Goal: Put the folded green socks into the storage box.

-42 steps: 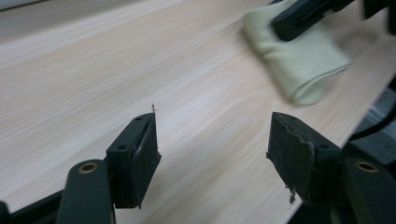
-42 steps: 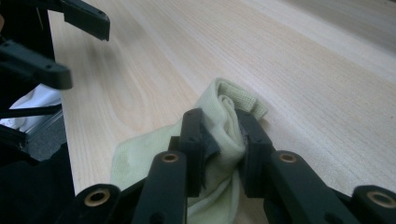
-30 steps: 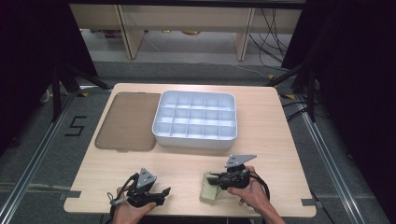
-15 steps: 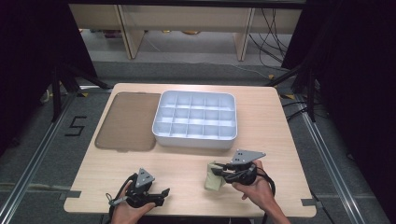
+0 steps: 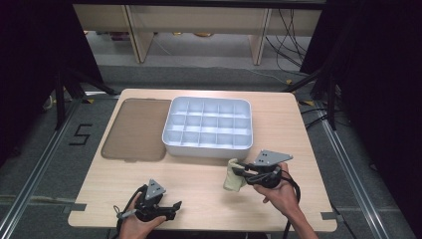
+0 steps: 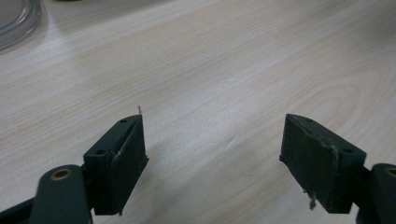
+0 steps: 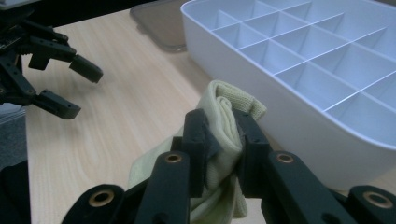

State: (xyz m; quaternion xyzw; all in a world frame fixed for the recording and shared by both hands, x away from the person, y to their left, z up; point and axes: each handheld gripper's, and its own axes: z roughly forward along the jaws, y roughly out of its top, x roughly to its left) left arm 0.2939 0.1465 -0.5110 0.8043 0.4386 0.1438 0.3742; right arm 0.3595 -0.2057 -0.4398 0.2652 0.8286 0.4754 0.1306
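A pale yellow folded cloth (image 7: 224, 121) hangs pinched in my right gripper (image 7: 223, 135), lifted off the table just in front of the white divided tray (image 7: 299, 65). From above, the cloth (image 5: 233, 177) dangles left of the right gripper (image 5: 240, 169), near the tray's front right corner (image 5: 234, 149). My left gripper (image 5: 171, 206) rests low at the table's front left, jaws wide apart over bare wood (image 6: 212, 130), holding nothing. That open left gripper (image 7: 70, 88) also appears at the far left of the right gripper view.
A brown translucent lid (image 5: 135, 129) lies flat left of the tray. The tray's compartments hold nothing. The wooden table (image 5: 199, 184) has bare room between the two grippers. Floor rails and a taped number mark lie beyond the table's left edge.
My right gripper has lifted the cloth off the table and carried it up and toward the tray's front edge. The left gripper has stayed in place.
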